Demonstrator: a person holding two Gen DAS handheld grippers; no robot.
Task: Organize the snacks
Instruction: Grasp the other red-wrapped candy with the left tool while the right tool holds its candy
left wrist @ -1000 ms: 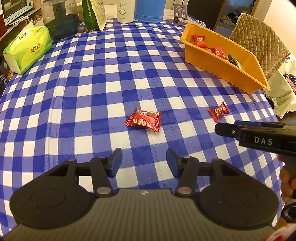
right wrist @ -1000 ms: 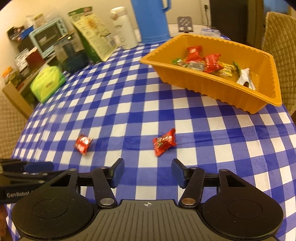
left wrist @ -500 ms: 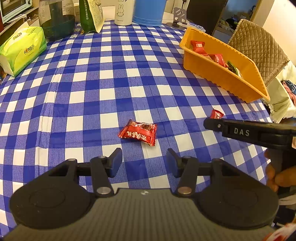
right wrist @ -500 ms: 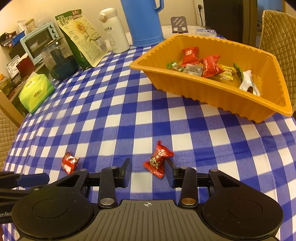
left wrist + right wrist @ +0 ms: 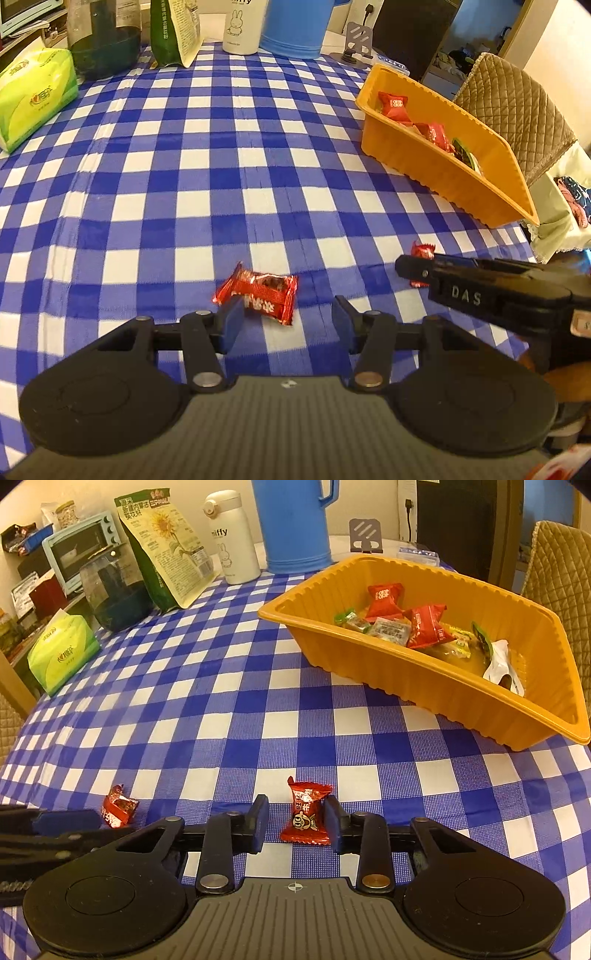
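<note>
Two red wrapped candies lie on the blue checked tablecloth. The larger red candy point(image 5: 260, 291) lies just ahead of my open left gripper point(image 5: 288, 325), touching its left finger; it also shows in the right wrist view point(image 5: 119, 808). The smaller red candy point(image 5: 306, 812) stands between the fingers of my right gripper point(image 5: 295, 823), which is open around it with a gap on the left; it peeks out beside that gripper in the left wrist view point(image 5: 422, 253). An orange tray point(image 5: 436, 686) with several snacks sits at the right point(image 5: 443, 173).
At the table's far side stand a blue jug point(image 5: 293, 524), a white Miffy flask point(image 5: 234, 539), a green snack bag point(image 5: 166, 546), a dark glass jar point(image 5: 110, 590) and a green tissue pack point(image 5: 61, 650). A quilted chair point(image 5: 513, 110) stands behind the tray.
Both grippers have moved forward onto their candies. The right gripper's fingers have narrowed around the small candy. The left gripper has reached the larger candy.
</note>
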